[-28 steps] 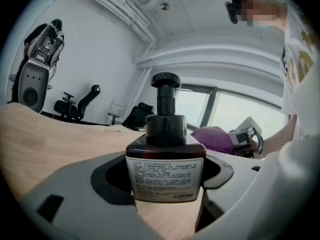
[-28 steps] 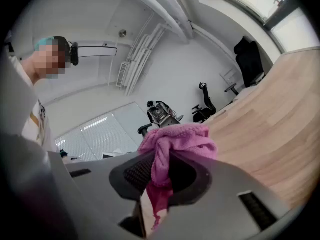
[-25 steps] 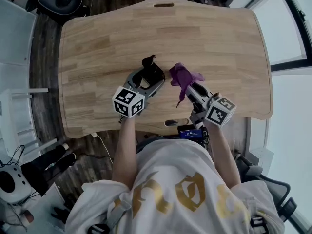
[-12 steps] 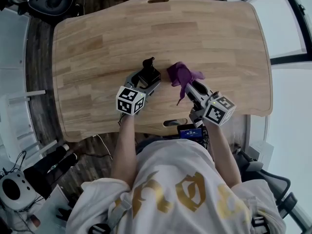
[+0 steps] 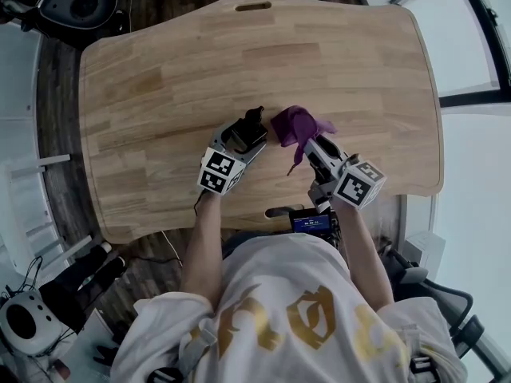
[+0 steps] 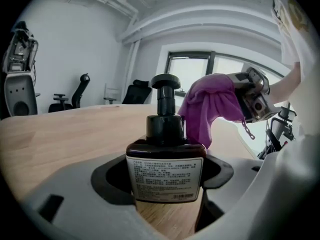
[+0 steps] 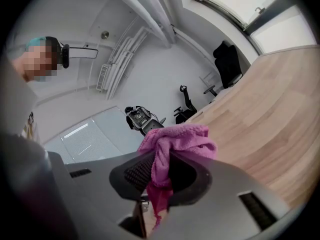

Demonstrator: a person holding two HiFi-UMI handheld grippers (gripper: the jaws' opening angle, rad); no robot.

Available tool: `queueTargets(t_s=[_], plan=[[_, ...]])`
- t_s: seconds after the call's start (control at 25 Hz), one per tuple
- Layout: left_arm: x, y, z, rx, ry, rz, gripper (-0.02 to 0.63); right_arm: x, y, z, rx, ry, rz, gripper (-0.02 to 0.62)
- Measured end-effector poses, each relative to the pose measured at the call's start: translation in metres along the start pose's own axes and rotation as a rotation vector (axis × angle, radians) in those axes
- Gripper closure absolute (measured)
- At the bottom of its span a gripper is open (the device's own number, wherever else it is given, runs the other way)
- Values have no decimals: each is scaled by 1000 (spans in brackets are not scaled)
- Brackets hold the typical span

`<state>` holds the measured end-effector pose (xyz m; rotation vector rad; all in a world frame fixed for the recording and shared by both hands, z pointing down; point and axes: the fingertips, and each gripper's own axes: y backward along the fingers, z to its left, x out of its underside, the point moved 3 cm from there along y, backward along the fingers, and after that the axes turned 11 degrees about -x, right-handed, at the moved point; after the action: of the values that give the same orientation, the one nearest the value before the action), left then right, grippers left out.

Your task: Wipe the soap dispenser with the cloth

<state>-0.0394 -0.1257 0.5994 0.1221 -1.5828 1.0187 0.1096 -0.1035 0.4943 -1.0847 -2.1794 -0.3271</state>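
A dark brown soap dispenser [image 6: 165,171] with a black pump and a white label stands between the jaws of my left gripper [image 5: 243,136], which is shut on it. In the head view the soap dispenser [image 5: 252,126] sits near the table's middle. My right gripper [image 5: 307,140] is shut on a purple cloth [image 5: 295,125], bunched up just right of the pump. The left gripper view shows the cloth [image 6: 209,105] close behind the bottle's right shoulder; touching cannot be told. In the right gripper view the cloth [image 7: 172,145] hangs out of the jaws [image 7: 165,174].
A wooden table [image 5: 160,78] with a slot near its far edge fills the head view. Office chairs [image 6: 134,91] and a window stand beyond it. A small screen device [image 5: 310,223] hangs at the table's near edge.
My left gripper has carried the dispenser slightly right, toward the cloth. The right gripper with the cloth has hardly moved. The gap between pump and cloth has closed.
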Motion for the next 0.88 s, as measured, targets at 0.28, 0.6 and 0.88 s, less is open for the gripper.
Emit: queueTargets(t_s=[0.28, 0.6, 0.88], plan=[[14, 8, -4, 71, -146, 81, 264, 3, -9, 4, -19, -21, -7, 526], [34, 8, -2, 46, -195, 162, 264, 8, -9, 3, -12, -9, 15, 525], [41, 15, -4, 40, -220, 238, 262, 4, -8, 8, 4, 35, 27, 525]])
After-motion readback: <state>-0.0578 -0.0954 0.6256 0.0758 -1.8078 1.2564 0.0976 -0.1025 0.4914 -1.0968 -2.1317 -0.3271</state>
